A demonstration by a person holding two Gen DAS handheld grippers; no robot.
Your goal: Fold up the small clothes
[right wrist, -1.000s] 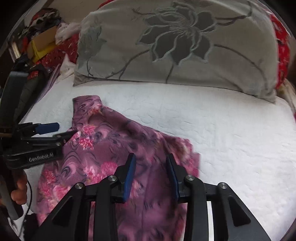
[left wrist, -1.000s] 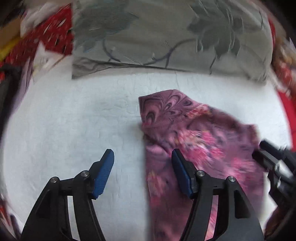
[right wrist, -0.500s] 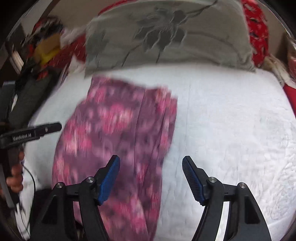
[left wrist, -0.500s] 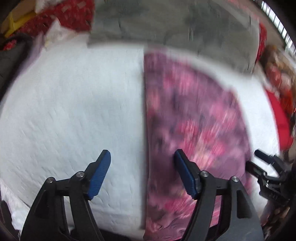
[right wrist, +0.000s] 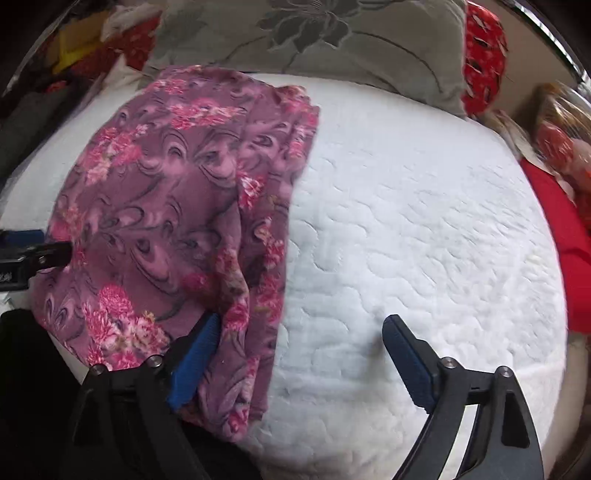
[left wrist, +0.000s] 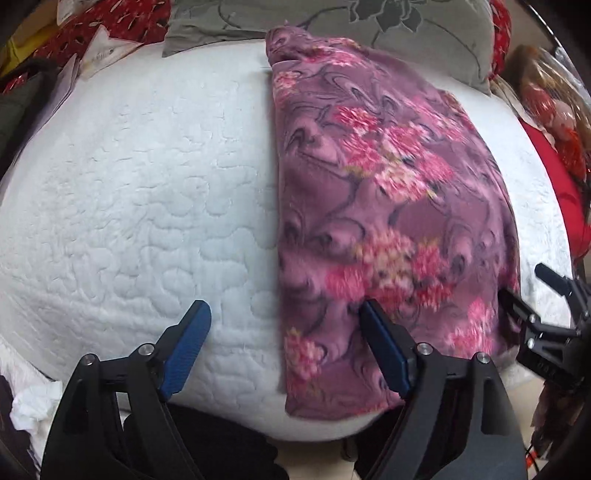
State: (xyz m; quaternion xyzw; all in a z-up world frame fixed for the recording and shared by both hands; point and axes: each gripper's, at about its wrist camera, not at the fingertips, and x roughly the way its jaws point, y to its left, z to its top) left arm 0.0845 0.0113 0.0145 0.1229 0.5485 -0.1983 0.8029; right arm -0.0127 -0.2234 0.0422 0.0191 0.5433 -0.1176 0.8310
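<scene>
Both tongs gape, just opened, over the folded purple garment

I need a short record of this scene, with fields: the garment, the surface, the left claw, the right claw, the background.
garment: purple floral cloth, folded lengthwise, lying flat
surface: white quilted bed cover
left claw: open, jaws have just been opening; straddles the cloth's straight edge, not gripping
right claw: open, jaws have just been opening; straddles the cloth's other edge, not gripping
background: grey flowered pillow behind the cloth
</scene>
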